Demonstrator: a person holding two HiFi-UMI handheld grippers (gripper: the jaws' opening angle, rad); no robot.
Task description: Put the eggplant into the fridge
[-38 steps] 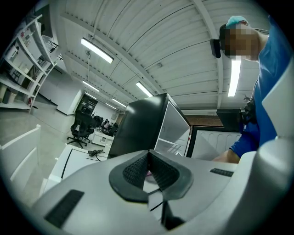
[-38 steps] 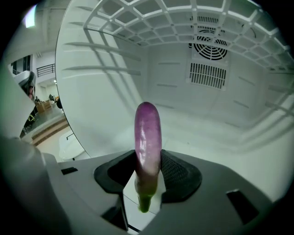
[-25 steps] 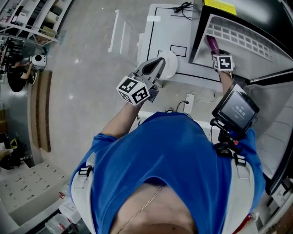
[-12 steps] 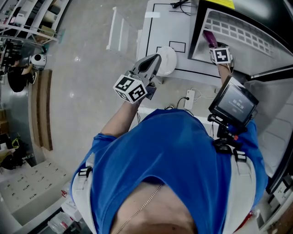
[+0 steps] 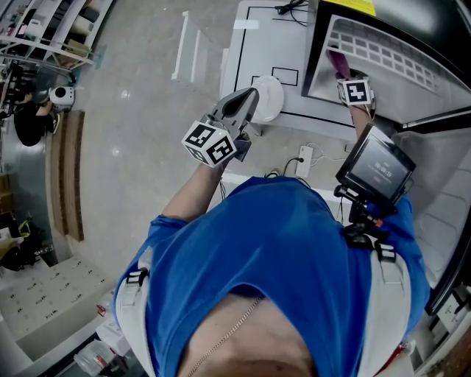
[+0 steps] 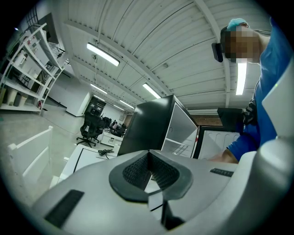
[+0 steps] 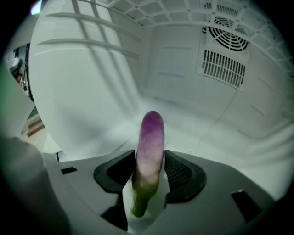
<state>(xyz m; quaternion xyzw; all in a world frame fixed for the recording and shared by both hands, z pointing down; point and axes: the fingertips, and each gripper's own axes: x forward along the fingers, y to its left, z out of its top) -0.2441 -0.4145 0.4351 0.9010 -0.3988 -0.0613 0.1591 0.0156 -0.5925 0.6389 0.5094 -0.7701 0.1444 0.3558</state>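
The purple eggplant point(image 7: 150, 142) with its green stem end is clamped between the pads of my right gripper point(image 7: 149, 167), tip pointing into the white fridge point(image 7: 220, 114). From the head view, the right gripper point(image 5: 340, 71) reaches through the fridge opening point(image 5: 383, 51) and the eggplant point(image 5: 337, 62) sticks out ahead of it, above the fridge floor. My left gripper point(image 5: 254, 94) is shut and empty, held level in front of the person's chest. In the left gripper view the jaws of the left gripper point(image 6: 149, 158) meet, with the black fridge side point(image 6: 151, 124) beyond.
A white plate point(image 5: 271, 99) sits on the white table point(image 5: 254, 44) beside the fridge, with a cable point(image 5: 293, 10) at its far end. The open fridge door point(image 5: 441, 191) is at the right. A power strip point(image 5: 304, 160) lies on the floor. Shelving point(image 5: 51, 29) stands far left.
The head view has shifted slightly. My right gripper still holds the eggplant at about the same spot inside the fridge, and the left gripper has stayed put.
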